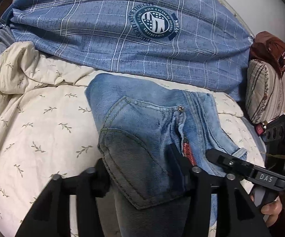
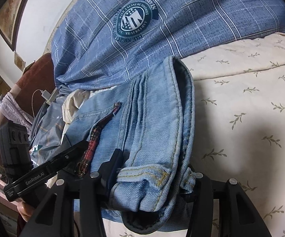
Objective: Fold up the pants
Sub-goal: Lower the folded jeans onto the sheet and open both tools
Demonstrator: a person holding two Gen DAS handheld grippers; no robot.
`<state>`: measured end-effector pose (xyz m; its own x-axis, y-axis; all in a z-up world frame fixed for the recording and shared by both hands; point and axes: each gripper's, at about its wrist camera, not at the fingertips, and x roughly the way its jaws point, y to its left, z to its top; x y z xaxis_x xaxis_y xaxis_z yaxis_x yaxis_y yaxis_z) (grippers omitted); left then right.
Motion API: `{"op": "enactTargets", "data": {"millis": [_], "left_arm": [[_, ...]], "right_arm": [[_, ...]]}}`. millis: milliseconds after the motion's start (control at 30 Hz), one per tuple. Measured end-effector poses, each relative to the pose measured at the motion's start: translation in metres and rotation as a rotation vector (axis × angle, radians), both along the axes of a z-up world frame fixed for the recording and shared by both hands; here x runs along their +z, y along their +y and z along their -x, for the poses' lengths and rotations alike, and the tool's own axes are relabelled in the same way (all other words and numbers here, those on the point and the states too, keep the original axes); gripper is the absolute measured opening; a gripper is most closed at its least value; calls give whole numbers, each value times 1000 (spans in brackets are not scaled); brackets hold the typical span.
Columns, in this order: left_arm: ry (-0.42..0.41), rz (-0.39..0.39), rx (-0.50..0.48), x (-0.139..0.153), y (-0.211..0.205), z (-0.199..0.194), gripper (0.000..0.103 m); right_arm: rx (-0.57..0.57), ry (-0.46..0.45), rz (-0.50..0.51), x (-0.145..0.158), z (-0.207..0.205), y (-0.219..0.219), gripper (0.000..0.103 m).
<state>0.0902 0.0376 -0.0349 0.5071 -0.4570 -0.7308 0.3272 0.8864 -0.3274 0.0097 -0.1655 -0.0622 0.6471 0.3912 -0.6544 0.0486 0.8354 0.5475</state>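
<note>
A pair of light blue jeans (image 1: 146, 122) lies bunched on a cream leaf-print bedspread (image 1: 33, 138), back pocket up, with a red sequin strip by the seam. My left gripper (image 1: 142, 169) is shut on the jeans' near edge, denim bulging between its black fingers. The right gripper also shows in the left wrist view (image 1: 217, 154), at the jeans' right edge. In the right wrist view my right gripper (image 2: 152, 175) is shut on a thick folded bundle of the jeans (image 2: 158, 118). The left gripper shows there too (image 2: 77, 148), at the left beside the red strip.
A blue plaid quilt (image 1: 122, 29) with a round emblem is heaped behind the jeans. A striped pillow (image 1: 267, 92) with brown and purple cloth lies at the far right. A framed picture (image 2: 10, 13) hangs on the white wall. A charger and cable (image 2: 45, 94) rest near dark red fabric.
</note>
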Motion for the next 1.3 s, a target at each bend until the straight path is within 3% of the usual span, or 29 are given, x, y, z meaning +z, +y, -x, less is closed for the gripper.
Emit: {"op": "enactTargets", "data": {"millis": [67, 133, 267, 467, 900, 1300], "left_arm": [[-6, -31, 20, -1, 1, 1, 74], [-15, -56, 40, 0, 3, 2, 81], [-45, -96, 38, 4, 2, 8, 82], [-133, -184, 40, 16, -5, 25, 82], [-229, -200, 175, 44, 11, 63, 83], [-211, -205, 202, 50, 9, 102, 84]], "right_arm": [[-3, 21, -13, -2, 0, -2, 61], [-3, 39, -27, -3, 0, -6, 64], [9, 42, -26, 1, 5, -9, 65], [7, -9, 54, 18, 24, -10, 67], [-45, -99, 133, 41, 69, -17, 68], [-75, -139, 196, 50, 88, -6, 68]]}}
